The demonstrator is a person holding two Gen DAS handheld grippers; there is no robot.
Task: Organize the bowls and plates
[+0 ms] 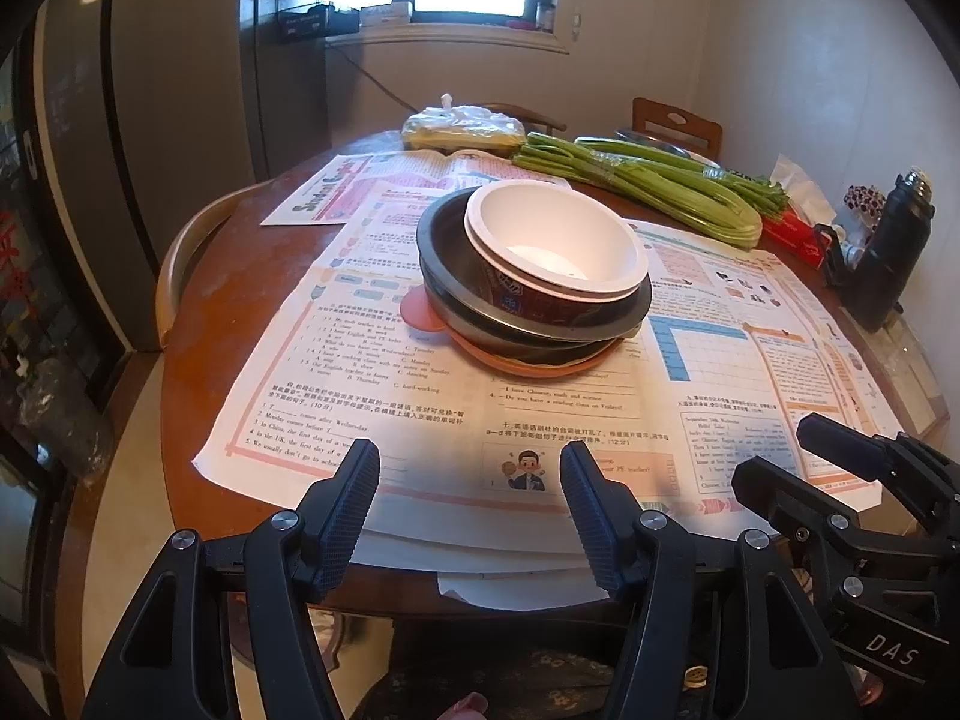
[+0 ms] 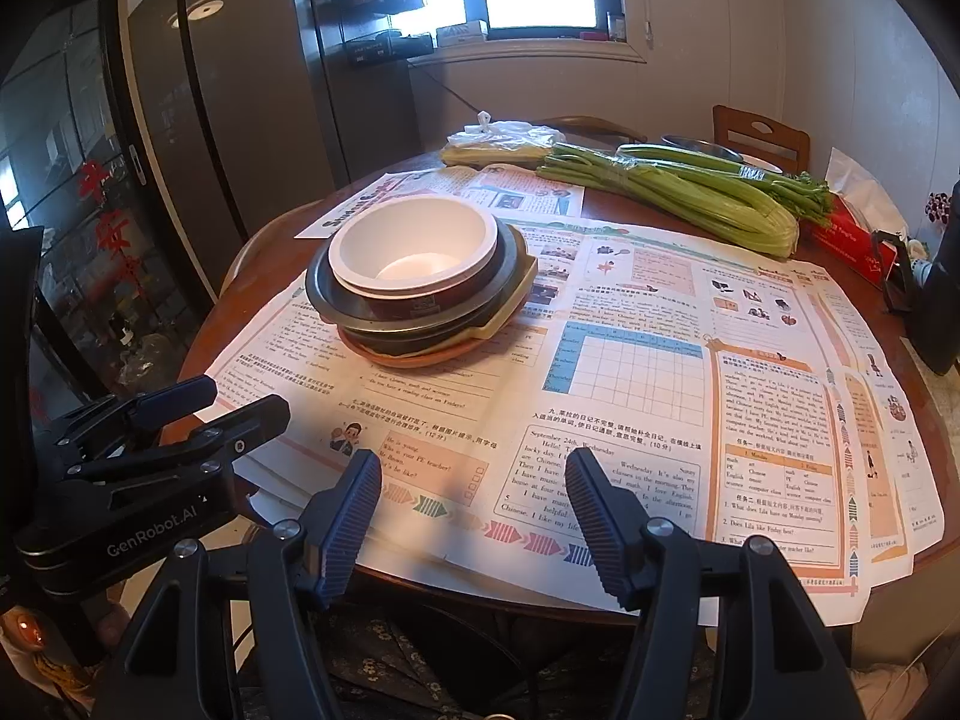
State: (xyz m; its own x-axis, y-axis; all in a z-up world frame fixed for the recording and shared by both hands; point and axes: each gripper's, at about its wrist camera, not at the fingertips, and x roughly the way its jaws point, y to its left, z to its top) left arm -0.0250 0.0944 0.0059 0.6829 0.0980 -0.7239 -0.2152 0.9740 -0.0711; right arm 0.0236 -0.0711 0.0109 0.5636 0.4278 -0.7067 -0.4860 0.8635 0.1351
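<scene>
A stack of dishes stands on newspapers in the middle of the round wooden table (image 1: pixel 198 324). A white-lined paper bowl (image 1: pixel 555 240) sits on top, inside a dark bowl (image 1: pixel 528 315), over an orange plate (image 1: pixel 528 367). The right wrist view shows the same white bowl (image 2: pixel 414 255), dark bowl (image 2: pixel 414 315), a cream plate (image 2: pixel 513 306) and the orange plate (image 2: pixel 414 360). My left gripper (image 1: pixel 470 507) is open and empty at the near table edge. My right gripper (image 2: pixel 474 510) is open and empty beside it; it also shows in the left wrist view (image 1: pixel 774 456).
Celery stalks (image 1: pixel 648 186) and a plastic bag of food (image 1: pixel 462 129) lie at the far side. A black flask (image 1: pixel 888 252) and a red tissue box (image 1: pixel 792 234) stand at the right. Chairs (image 1: pixel 678 123) and a fridge (image 1: pixel 150 120) surround the table.
</scene>
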